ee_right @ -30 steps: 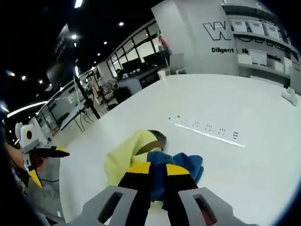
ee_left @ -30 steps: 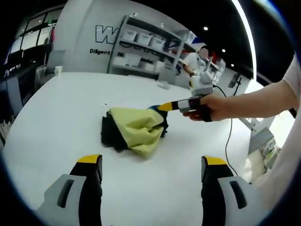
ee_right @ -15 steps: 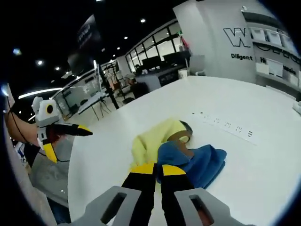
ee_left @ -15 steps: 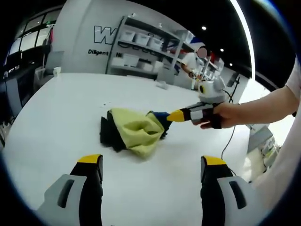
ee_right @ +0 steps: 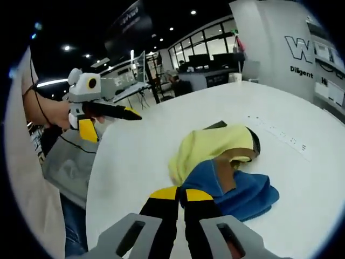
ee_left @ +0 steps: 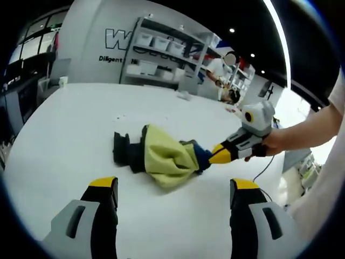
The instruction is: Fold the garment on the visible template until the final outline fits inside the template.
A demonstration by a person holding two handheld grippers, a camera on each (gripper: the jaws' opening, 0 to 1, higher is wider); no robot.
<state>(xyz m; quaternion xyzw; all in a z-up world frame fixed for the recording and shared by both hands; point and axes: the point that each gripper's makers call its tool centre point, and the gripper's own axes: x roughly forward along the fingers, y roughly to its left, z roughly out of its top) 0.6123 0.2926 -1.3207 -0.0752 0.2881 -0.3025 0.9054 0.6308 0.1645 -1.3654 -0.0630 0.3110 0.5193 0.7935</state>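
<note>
A crumpled garment lies on the white table (ee_left: 59,135), with a yellow-green part (ee_left: 164,156), a black part (ee_left: 126,154) and a blue part (ee_left: 200,154). In the left gripper view my right gripper (ee_left: 215,157) comes in from the right, held by a hand, shut on the blue edge. My left gripper (ee_left: 173,186) stands open, well short of the garment. In the right gripper view my right gripper (ee_right: 180,194) is shut on the blue cloth (ee_right: 242,191), with the yellow part (ee_right: 210,148) beyond it. The left gripper (ee_right: 110,125) hangs open at the upper left, above the table's edge.
A thin printed line with small marks (ee_right: 280,135) runs on the table beyond the garment. Shelves with white bins (ee_left: 161,48) stand past the far edge, with a person (ee_left: 218,67) beside them. A cable (ee_left: 264,164) hangs off the table's right side.
My right gripper has drawn the blue edge out to the right and nearer, stretching the heap and baring more blue cloth. The left gripper has stayed open in place.
</note>
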